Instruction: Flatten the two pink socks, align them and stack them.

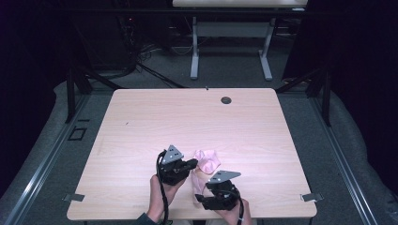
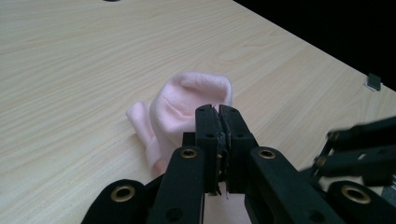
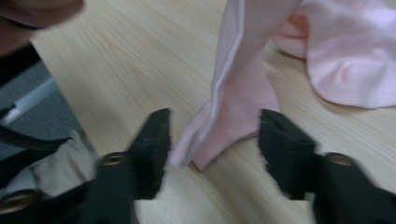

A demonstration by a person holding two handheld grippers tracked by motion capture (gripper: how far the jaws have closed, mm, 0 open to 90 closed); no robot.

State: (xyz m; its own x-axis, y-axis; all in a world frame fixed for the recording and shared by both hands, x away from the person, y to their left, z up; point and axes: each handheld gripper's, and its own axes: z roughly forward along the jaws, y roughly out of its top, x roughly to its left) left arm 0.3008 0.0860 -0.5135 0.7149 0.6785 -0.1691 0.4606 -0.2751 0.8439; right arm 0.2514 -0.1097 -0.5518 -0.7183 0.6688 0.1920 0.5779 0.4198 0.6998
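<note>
A pink sock [image 1: 207, 161] lies crumpled on the wooden table [image 1: 187, 117] near its front edge. My left gripper [image 1: 193, 164] points right at the sock, and in the left gripper view [image 2: 218, 112] its jaws stand shut with a fold of the pink sock [image 2: 187, 102] pinched between them. A strip of the sock [image 3: 243, 88] hangs from that grip down to the table. My right gripper [image 3: 215, 119] is open, with the strip's lower end between its jaws and a gap on each side. In the high view the right gripper [image 1: 200, 198] sits near the front edge, pointing left.
A round cable hole [image 1: 226, 100] sits near the table's far edge. Metal clips [image 1: 311, 197] mark both front corners. Another table [image 1: 230, 28] stands behind on grey carpet. A hand [image 3: 37, 14] shows at the top left of the right gripper view.
</note>
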